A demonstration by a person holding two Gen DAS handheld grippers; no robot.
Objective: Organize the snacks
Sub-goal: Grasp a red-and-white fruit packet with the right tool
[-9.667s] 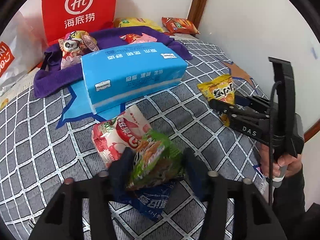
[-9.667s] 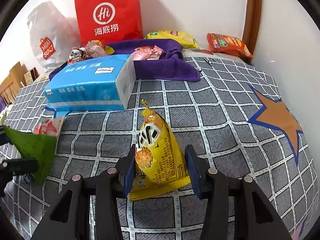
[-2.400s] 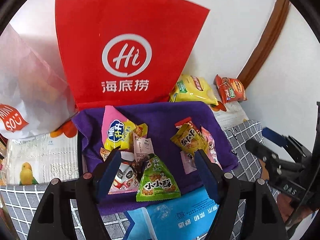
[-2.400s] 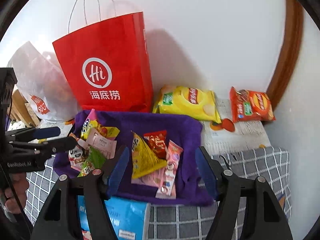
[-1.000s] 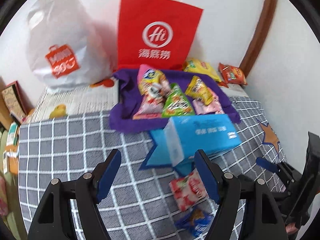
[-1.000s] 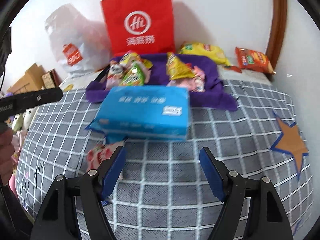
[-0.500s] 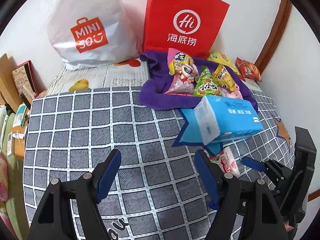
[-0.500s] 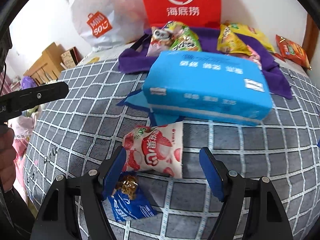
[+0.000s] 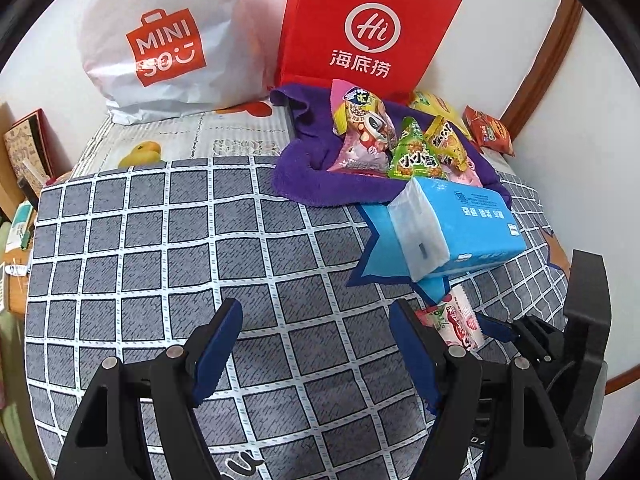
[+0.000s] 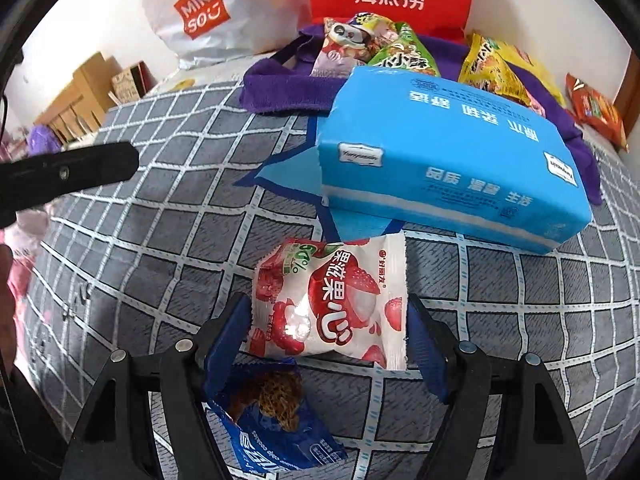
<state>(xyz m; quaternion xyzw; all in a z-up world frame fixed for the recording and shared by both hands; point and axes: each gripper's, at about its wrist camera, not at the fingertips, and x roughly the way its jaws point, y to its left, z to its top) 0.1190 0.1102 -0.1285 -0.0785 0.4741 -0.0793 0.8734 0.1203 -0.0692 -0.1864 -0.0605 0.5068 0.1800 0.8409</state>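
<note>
A white and red lychee snack packet [image 10: 332,300] lies flat on the checked bed cover, between the open fingers of my right gripper [image 10: 328,328], which straddles it. A blue cookie packet [image 10: 276,428] lies just below it, by the left finger. In the left wrist view the lychee packet [image 9: 454,320] shows beside my right gripper [image 9: 504,330]. My left gripper [image 9: 316,344] is open and empty over bare cover. A purple cloth bag [image 9: 320,184] at the back holds several snacks, among them a green packet [image 9: 414,158] and a yellow one [image 10: 490,68].
A blue tissue pack [image 10: 448,160] lies between the purple bag and the lychee packet. A red paper bag [image 9: 360,36] and a white MINISO bag [image 9: 164,44] stand against the wall. Chip bags [image 9: 490,130] lie in the back right corner. Boxes [image 10: 80,96] sit off the bed's left side.
Both grippers have pulled back from the purple bag, leaving the green and yellow packets there. My right gripper has come down around the lychee packet. The left has swung left.
</note>
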